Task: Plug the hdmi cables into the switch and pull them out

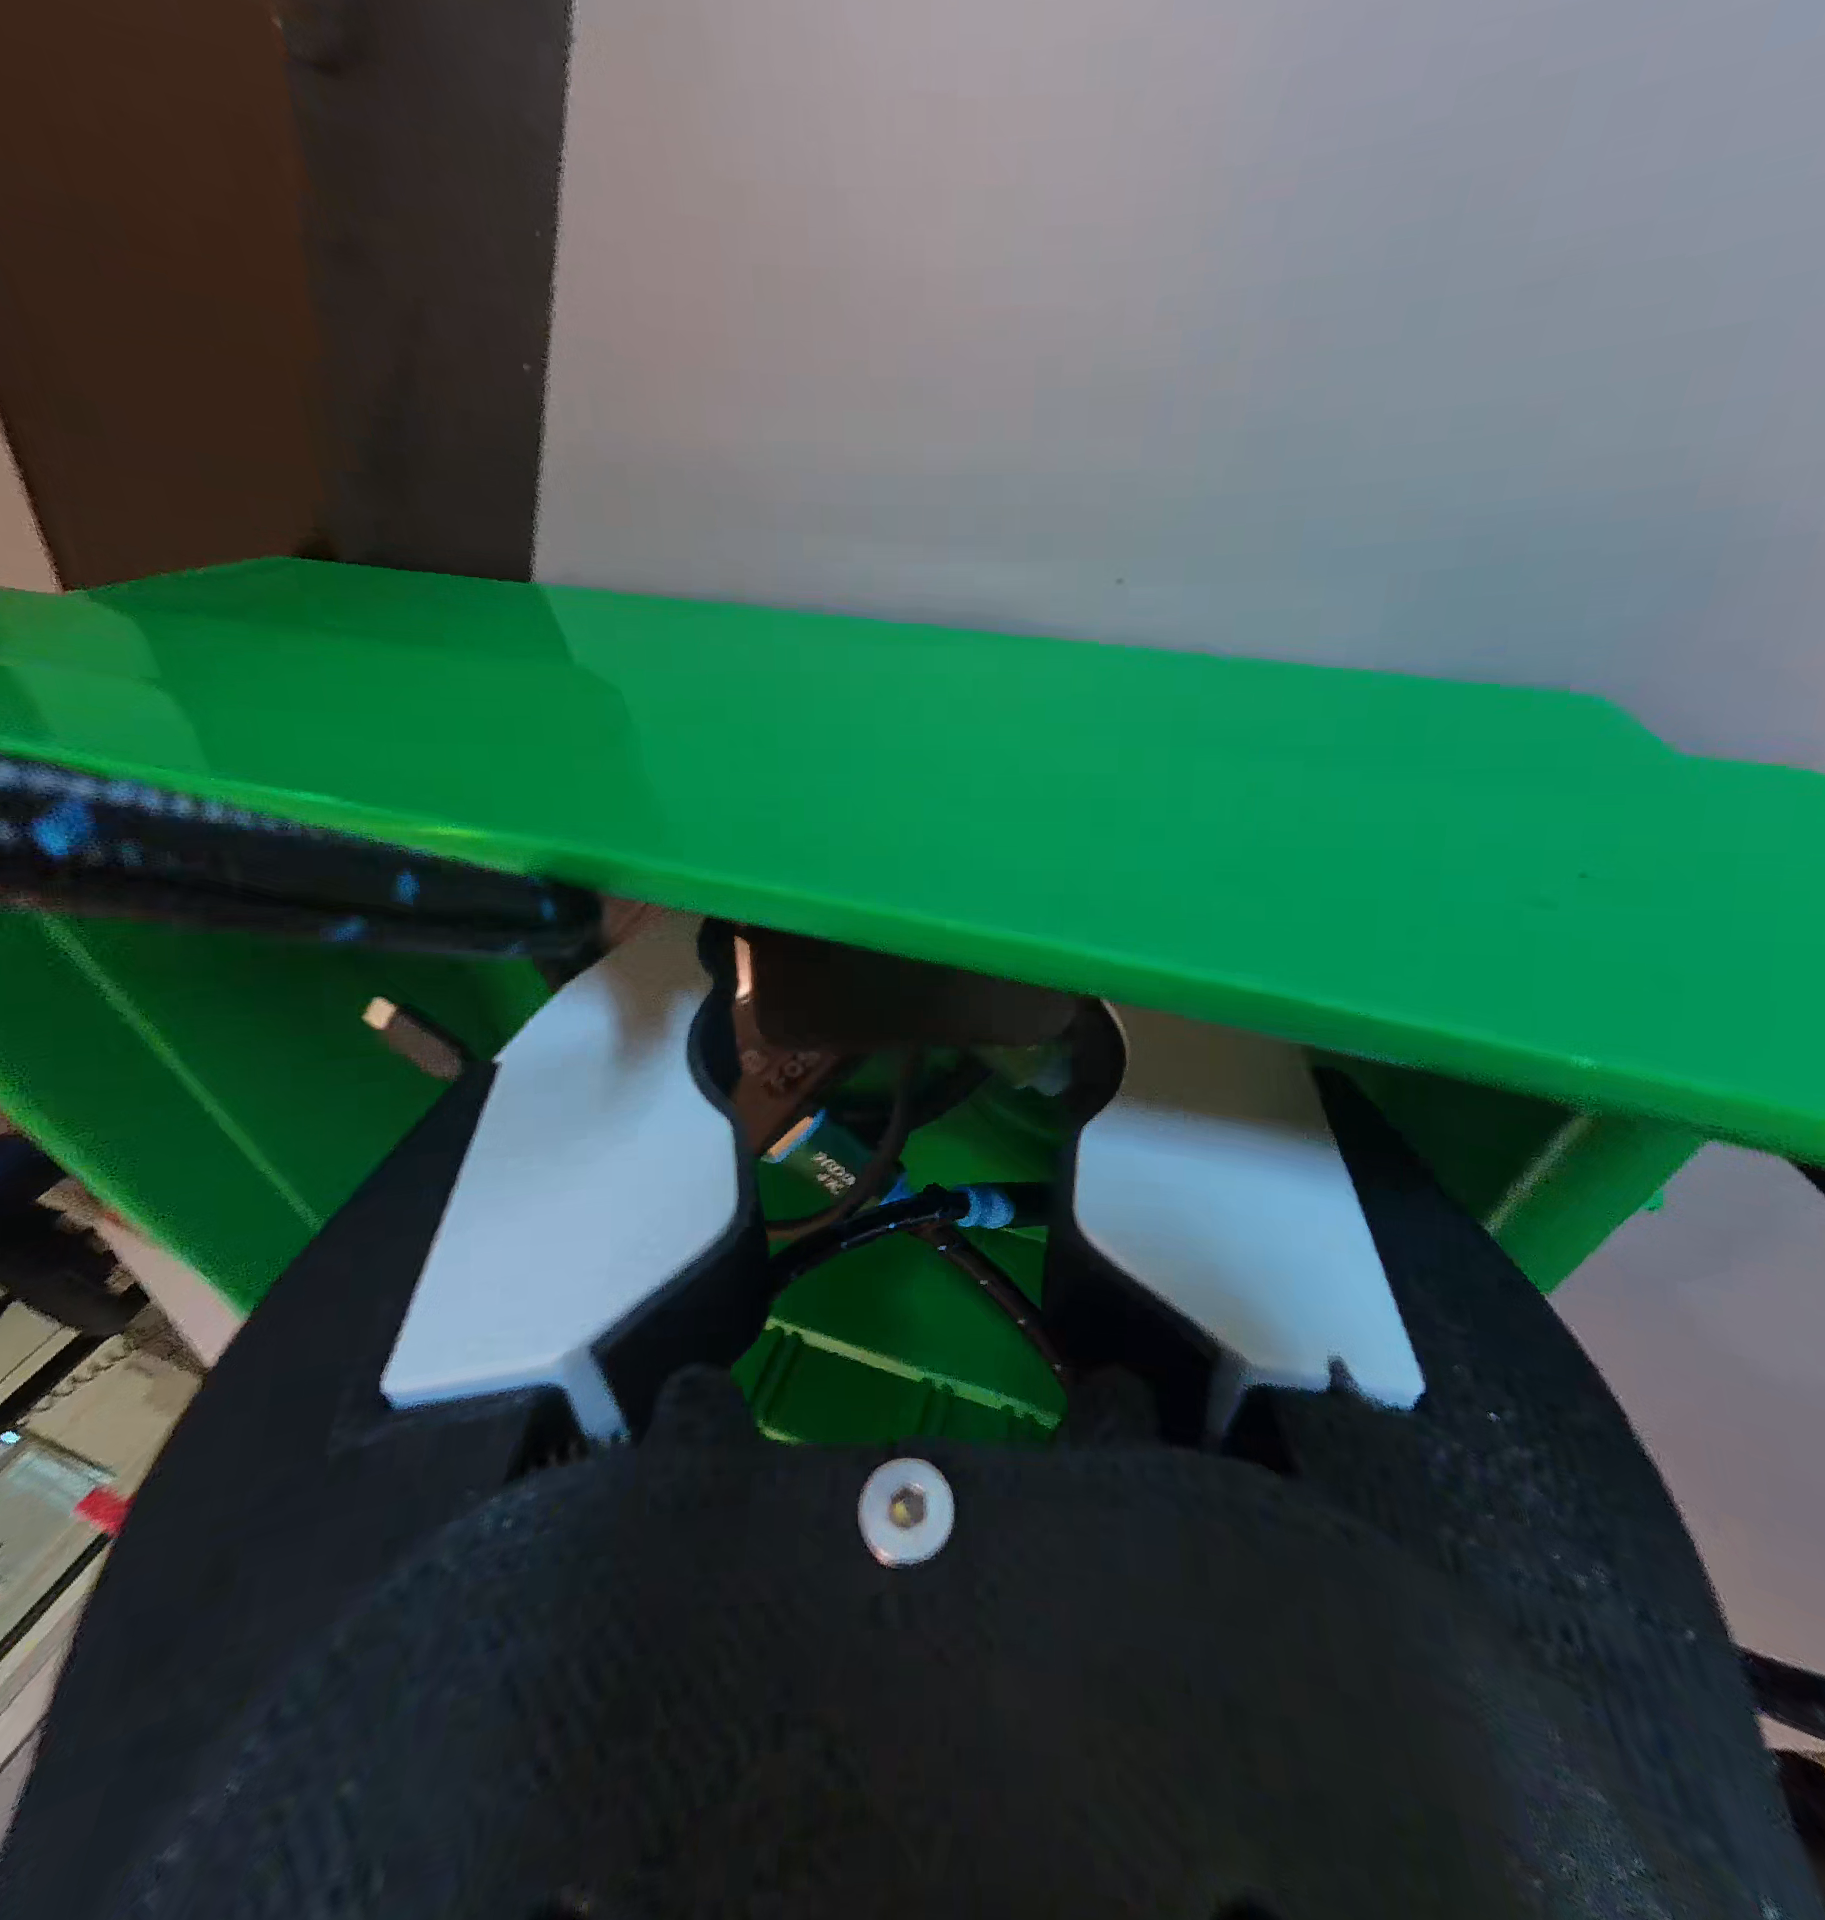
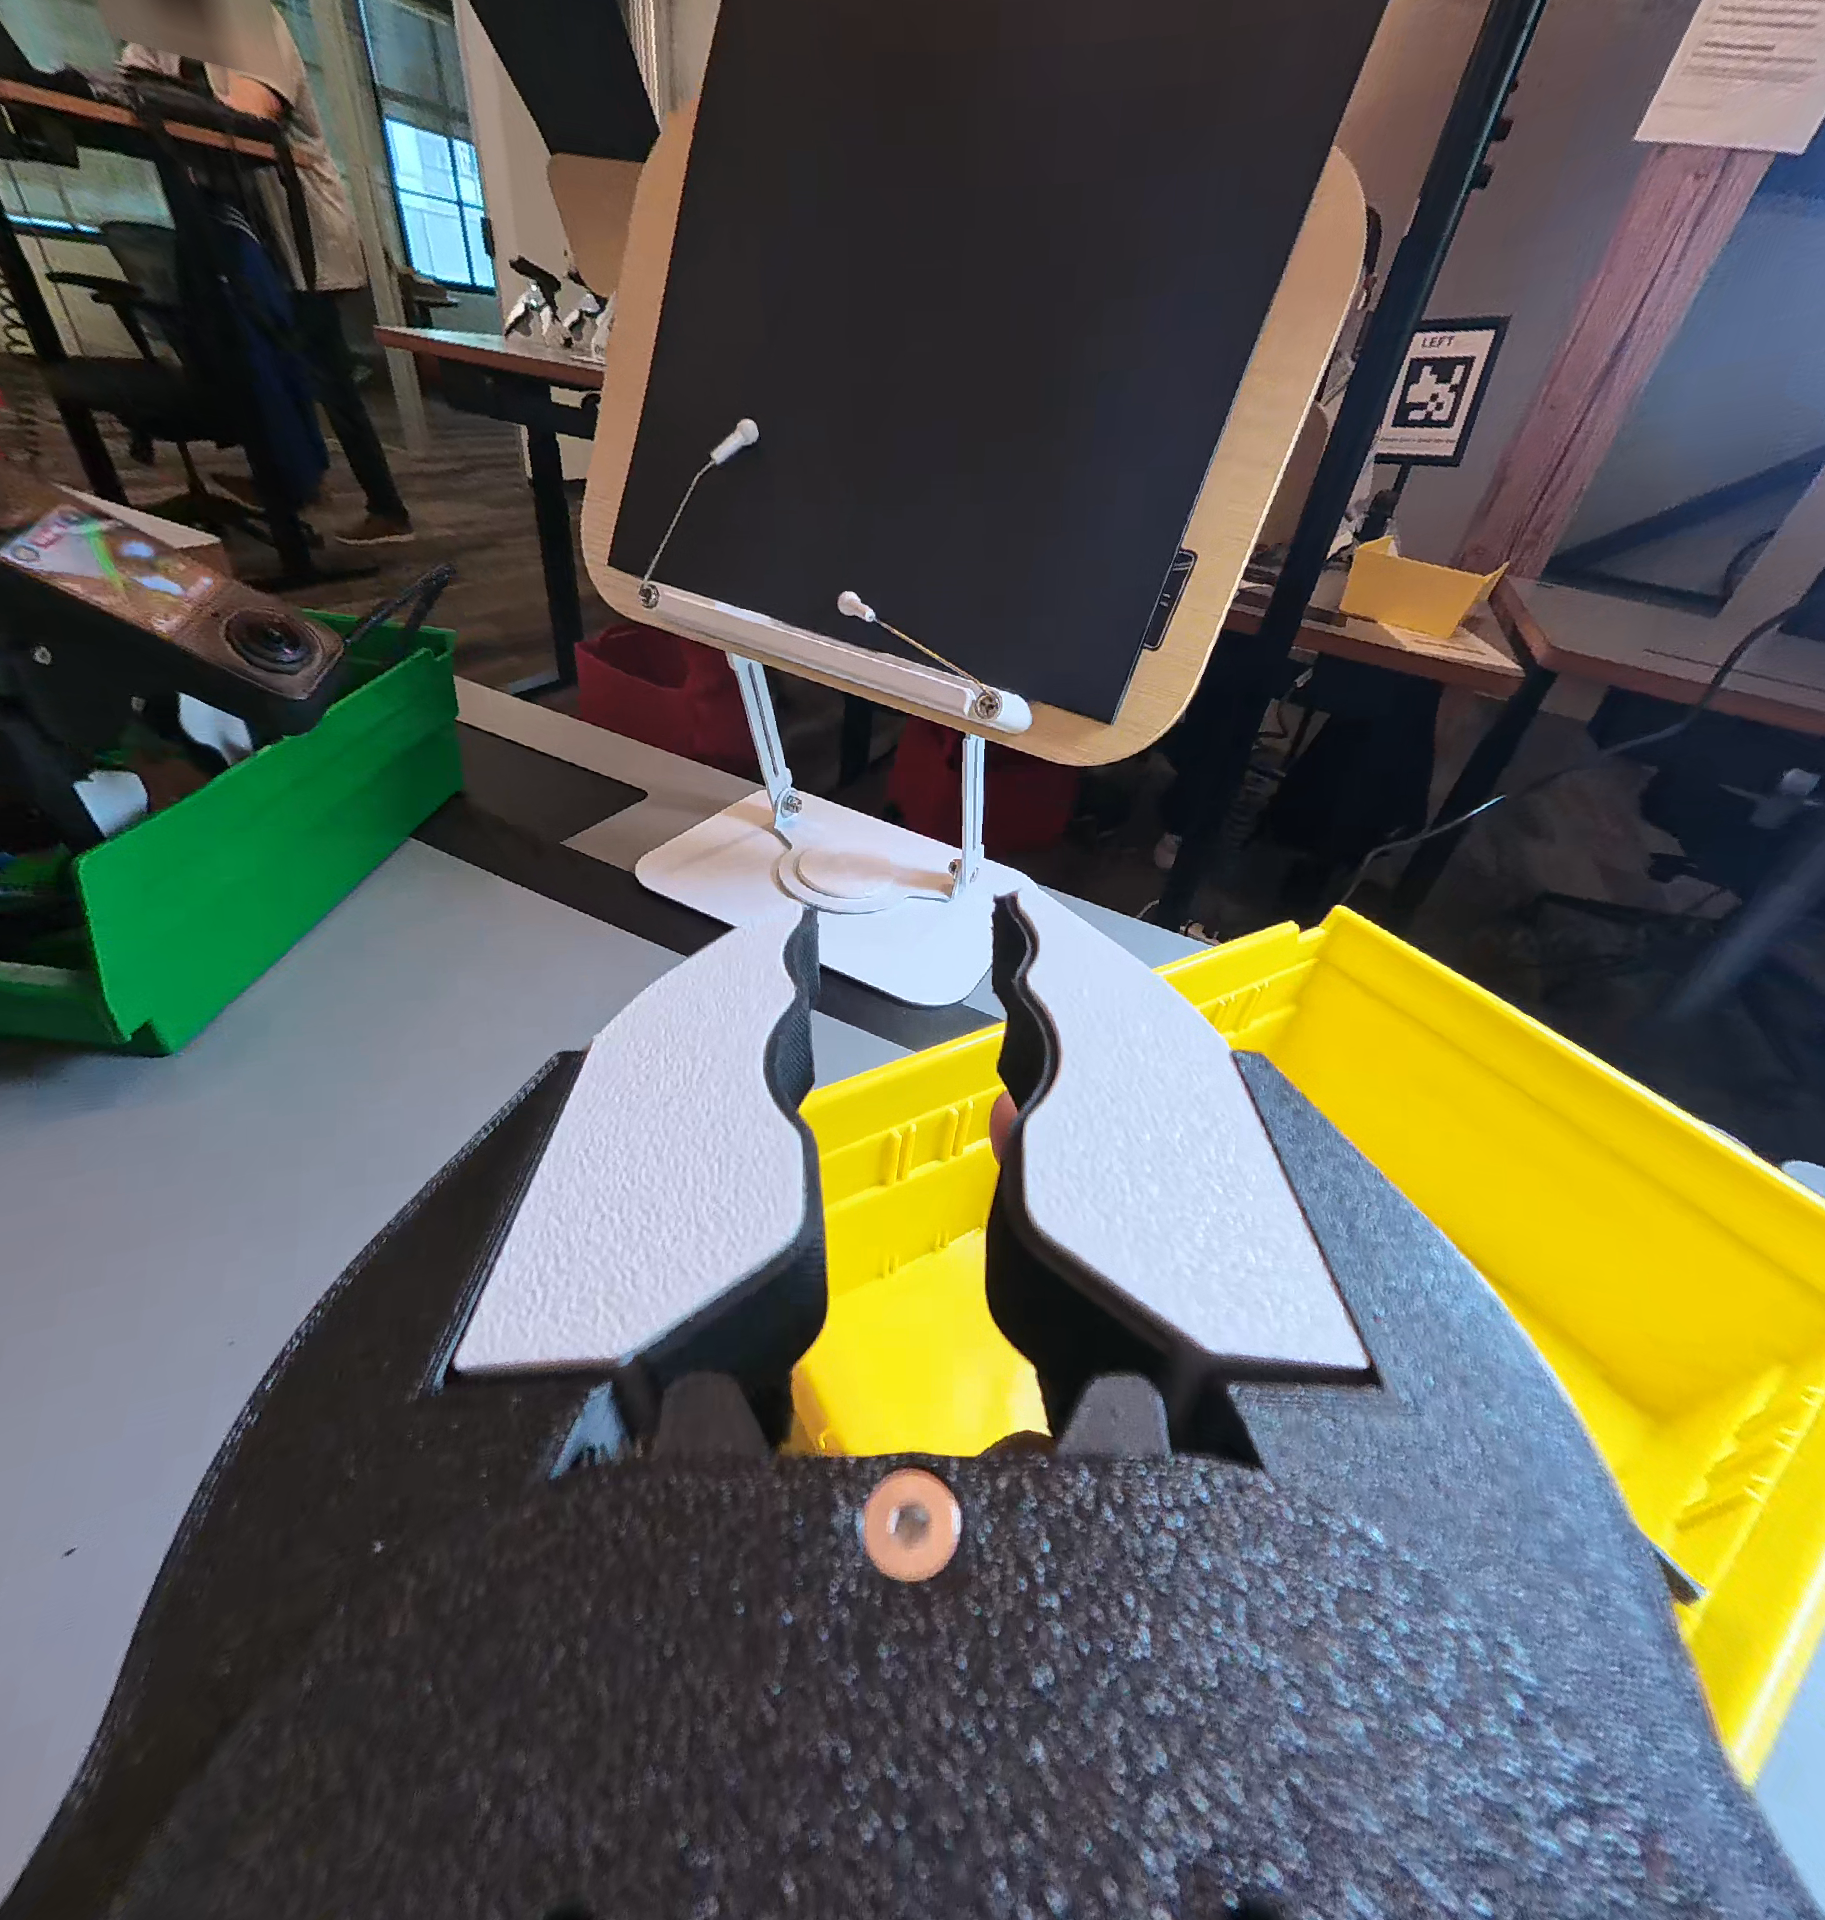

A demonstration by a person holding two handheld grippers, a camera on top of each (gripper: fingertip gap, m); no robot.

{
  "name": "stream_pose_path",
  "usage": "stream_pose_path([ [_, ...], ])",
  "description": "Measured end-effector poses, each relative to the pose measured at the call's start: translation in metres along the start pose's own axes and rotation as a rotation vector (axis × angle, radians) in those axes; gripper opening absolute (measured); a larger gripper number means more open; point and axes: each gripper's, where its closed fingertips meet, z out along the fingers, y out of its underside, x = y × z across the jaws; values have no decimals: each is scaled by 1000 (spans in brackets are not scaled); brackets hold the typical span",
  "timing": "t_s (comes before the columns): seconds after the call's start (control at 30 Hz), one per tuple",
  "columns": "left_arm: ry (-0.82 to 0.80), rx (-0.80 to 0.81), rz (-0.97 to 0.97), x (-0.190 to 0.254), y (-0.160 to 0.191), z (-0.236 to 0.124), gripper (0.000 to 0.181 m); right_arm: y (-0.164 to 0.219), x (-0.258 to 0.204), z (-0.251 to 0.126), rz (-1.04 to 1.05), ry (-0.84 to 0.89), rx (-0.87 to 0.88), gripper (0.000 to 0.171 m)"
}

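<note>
Left gripper point(image 1: 903, 1049) reaching into green bin point(image 1: 991, 769) at counter's point(image 2: 264, 1195) left edge, clenched on dark switch point(image 1: 887, 997) among hdmi cables point(image 1: 949, 1210); right gripper point(image 2: 903, 956) released, empty, over yellow bin point(image 2: 1510, 1091), likely waiting.

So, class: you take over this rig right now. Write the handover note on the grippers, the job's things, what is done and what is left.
Left gripper: reaching into the green bin, fingers on either side of a dark block, possibly the switch; a firm grip cannot be confirmed.
Right gripper: open, empty, above the yellow bin.
Things: cables lie loose in the green bin, below the block. Both bins stand on the grey table.
Done: no plugging is visible.
Left: probably get the block and cables out, plug in, then pull out.
</note>
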Motion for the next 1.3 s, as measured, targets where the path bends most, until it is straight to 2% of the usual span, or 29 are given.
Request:
stream_pose_path([
  [0.27,-22,59,4,9,2,4,64,-6,-1,-3,20,-8,19,31],
  [0.4,-188,59,52,1,1,15,69,-4,-7,-2,-8,-15,11,30],
  [0.57,-236,76,96,2,12,7,70,-7,-11,-4,-29,-32,31,30],
  [0.8,-251,349,-1,-5,11,-64,70,0,-20,4,-35,-70,25,30],
  [0.97,-206,643,-177,-22,8,-128,70,0,-30,2,-108,-82,22,30],
  [1.13,-164,906,-358,-48,20,-183,70,-1,-31,1,-89,-100,36,29],
  [1.3,20,1344,-487,-47,21,-262,69,1,-38,3,-98,-133,46,28],
])
